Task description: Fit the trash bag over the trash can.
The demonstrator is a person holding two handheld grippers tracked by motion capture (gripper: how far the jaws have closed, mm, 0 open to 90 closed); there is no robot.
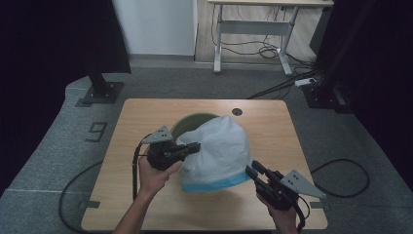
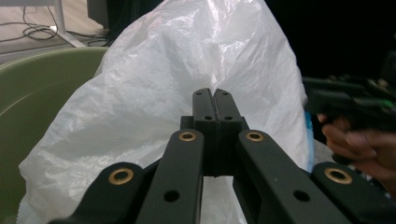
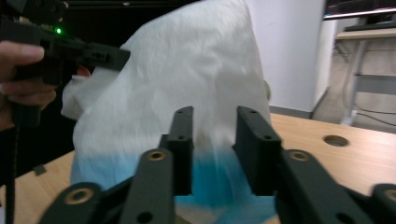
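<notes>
Lining the green bin point(image 1: 187, 122): left gripper point(image 1: 194, 147) clamped on white bag point(image 1: 219, 146), right gripper point(image 1: 253, 170) apart beside the bag; next, gripping its blue hem.

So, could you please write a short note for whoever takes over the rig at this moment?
Left gripper: jaws shut at the left side of the white plastic bag; whether plastic is pinched between them cannot be told.
Right gripper: jaws open, near the bag's lower right edge, holding nothing.
Things: the bag stands puffed up in the middle of the table, a blue layer at its base; the green bin sits behind it, partly covered.
Done: bag raised against the bin.
Left: probably take the bag's right side and work it over the bin.
</notes>
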